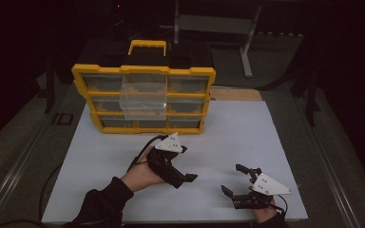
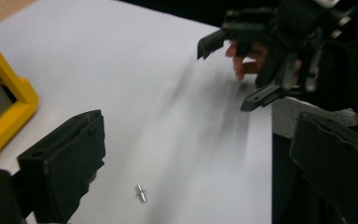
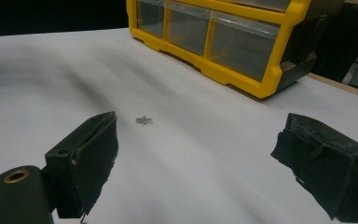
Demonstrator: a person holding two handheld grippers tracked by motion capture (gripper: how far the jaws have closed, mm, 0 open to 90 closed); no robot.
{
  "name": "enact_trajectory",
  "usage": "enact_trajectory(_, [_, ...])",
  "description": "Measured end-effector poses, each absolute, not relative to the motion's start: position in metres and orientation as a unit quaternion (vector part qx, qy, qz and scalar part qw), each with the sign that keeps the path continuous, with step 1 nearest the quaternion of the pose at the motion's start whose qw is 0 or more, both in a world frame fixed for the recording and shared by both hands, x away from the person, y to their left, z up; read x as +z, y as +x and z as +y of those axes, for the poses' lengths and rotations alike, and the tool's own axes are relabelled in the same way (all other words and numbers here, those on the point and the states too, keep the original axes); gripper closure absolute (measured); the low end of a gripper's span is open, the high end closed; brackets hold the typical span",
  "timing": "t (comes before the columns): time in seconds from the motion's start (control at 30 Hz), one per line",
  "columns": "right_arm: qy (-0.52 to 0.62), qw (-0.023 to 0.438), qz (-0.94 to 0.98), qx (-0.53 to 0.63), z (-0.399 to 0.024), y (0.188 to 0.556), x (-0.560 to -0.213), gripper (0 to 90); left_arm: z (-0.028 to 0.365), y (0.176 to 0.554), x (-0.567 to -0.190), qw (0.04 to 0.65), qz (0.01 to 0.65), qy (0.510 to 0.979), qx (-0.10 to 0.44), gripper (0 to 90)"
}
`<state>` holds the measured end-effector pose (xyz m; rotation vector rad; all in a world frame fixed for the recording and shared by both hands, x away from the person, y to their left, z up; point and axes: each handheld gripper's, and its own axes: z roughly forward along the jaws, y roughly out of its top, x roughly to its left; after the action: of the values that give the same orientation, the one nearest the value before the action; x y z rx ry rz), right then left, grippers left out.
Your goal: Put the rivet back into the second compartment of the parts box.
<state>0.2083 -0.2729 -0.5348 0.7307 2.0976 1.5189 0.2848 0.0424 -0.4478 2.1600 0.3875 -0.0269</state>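
Note:
A small metal pin (image 2: pixel 141 192) lies on the white sheet (image 1: pixel 228 137), seen between the open jaws of my left gripper (image 2: pixel 200 172) and not touched by them. The same pin (image 3: pixel 143 120) lies just ahead of my right gripper (image 3: pixel 196 163), whose jaws stand wide open with nothing in them. In the high view my left gripper (image 1: pixel 184 181) is low over the sheet's middle, and my right gripper (image 1: pixel 232 179) is near the front edge, pointing left. The left gripper view also shows the right gripper (image 2: pixel 228 74) farther off, open.
A yellow organizer (image 1: pixel 197 102) with clear drawers stands at the back of the sheet, one clear drawer (image 1: pixel 143 102) pulled out of its middle column. The organizer's corner (image 2: pixel 9 102) is at the left gripper view's left edge. Dark table surrounds the sheet.

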Motion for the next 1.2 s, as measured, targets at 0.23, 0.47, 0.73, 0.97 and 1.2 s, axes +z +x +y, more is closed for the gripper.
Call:
enact_trajectory(0.23, [0.265,0.222,0.760,0.550,-0.273,0.208,-0.535,11.1,0.036,0.291,-0.487,0.437,0.178,0.882,-0.019,14.1])
enact_trajectory(0.47, [0.266,0.221,0.760,0.551,-0.273,0.208,-0.535,11.0,0.035,0.299,-0.512,0.409,0.189,0.892,-0.024,23.3])
enact_trajectory(0.73, [0.265,0.221,0.760,0.551,-0.273,0.208,-0.535,11.1,0.033,0.306,-0.534,0.388,0.197,0.900,-0.017,39.1])
enact_trajectory(0.97, [0.264,0.221,0.760,0.551,-0.273,0.208,-0.535,11.1,0.028,0.308,-0.550,0.368,0.203,0.907,0.002,51.0])
enact_trajectory(1.2, [0.265,0.220,0.761,0.550,-0.273,0.208,-0.535,11.1,0.028,0.307,-0.554,0.366,0.195,0.910,0.011,68.6])
